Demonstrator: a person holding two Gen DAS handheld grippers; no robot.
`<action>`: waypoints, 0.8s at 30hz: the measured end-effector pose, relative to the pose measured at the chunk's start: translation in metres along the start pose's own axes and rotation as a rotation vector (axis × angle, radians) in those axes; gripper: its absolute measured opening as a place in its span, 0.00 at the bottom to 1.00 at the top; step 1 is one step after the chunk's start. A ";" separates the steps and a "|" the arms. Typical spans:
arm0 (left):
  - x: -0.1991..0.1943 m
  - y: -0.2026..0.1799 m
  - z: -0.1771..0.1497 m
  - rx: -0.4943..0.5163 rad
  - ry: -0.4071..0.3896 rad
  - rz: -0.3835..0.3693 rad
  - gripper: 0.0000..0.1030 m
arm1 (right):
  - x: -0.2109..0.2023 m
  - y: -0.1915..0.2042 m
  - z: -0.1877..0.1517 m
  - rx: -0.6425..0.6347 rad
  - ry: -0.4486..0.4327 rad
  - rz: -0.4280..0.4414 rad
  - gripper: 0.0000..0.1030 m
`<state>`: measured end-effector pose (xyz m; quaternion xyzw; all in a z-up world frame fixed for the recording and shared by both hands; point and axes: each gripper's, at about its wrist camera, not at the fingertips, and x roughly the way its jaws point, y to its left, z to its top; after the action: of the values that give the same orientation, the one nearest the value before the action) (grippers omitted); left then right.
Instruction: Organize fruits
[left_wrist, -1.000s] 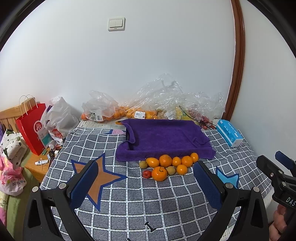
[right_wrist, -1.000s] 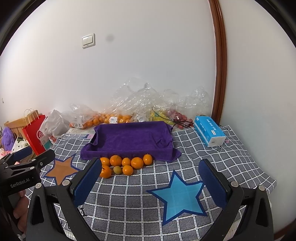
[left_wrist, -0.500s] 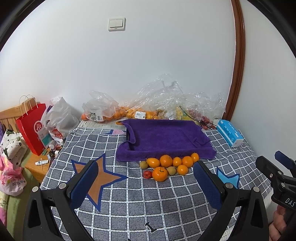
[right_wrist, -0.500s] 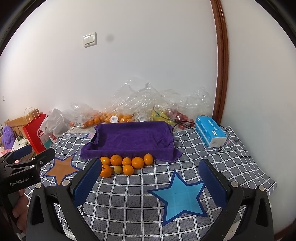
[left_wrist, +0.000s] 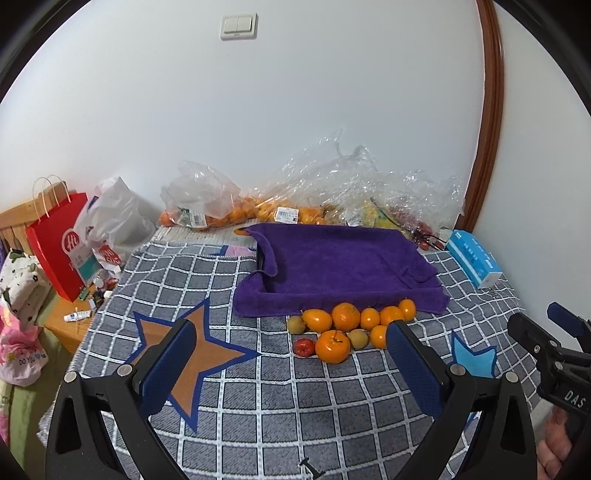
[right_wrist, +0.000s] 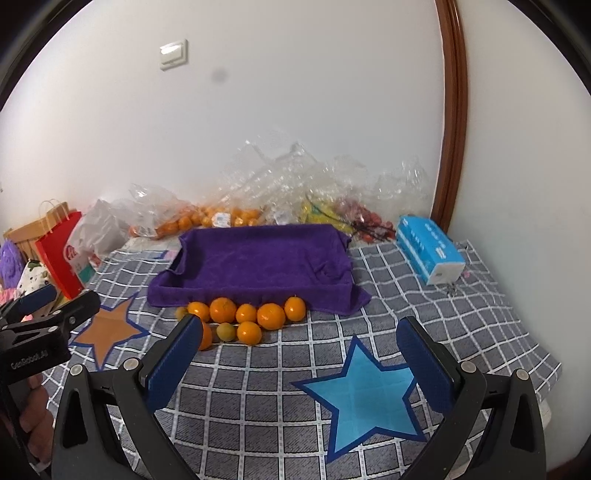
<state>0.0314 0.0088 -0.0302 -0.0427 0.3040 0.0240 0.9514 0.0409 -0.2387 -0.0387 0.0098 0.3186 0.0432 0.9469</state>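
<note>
Several oranges (left_wrist: 345, 316) lie in a cluster on the checked cloth, with a big orange (left_wrist: 332, 346), a small red fruit (left_wrist: 304, 346) and greenish-brown fruits (left_wrist: 296, 324) among them. Just behind sits a tray draped in a purple towel (left_wrist: 343, 266). My left gripper (left_wrist: 291, 365) hovers open in front of the cluster, holding nothing. My right gripper (right_wrist: 301, 360) is open too, above a blue star (right_wrist: 364, 397), with the oranges (right_wrist: 271, 315) and the purple towel (right_wrist: 258, 262) ahead to the left.
Clear plastic bags (left_wrist: 332, 192) with more fruit line the wall. A blue tissue box (left_wrist: 474, 258) lies at the right. A red paper bag (left_wrist: 61, 240) and white bag (left_wrist: 114, 221) stand left. An orange star (left_wrist: 192, 350) marks the cloth.
Both grippers have drifted slightly closer to the fruit; nothing was taken hold of or moved.
</note>
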 end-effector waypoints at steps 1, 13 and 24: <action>0.007 0.002 -0.002 -0.002 0.008 0.003 1.00 | 0.006 -0.001 -0.001 0.000 0.009 -0.006 1.00; 0.070 0.022 -0.014 -0.033 0.102 -0.002 0.99 | 0.074 -0.008 -0.011 -0.007 0.056 0.047 1.00; 0.111 0.035 -0.008 -0.049 0.145 -0.006 0.97 | 0.114 -0.016 -0.009 0.025 0.064 0.050 1.00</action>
<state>0.1146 0.0446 -0.1032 -0.0687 0.3714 0.0255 0.9256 0.1274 -0.2450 -0.1151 0.0283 0.3491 0.0633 0.9345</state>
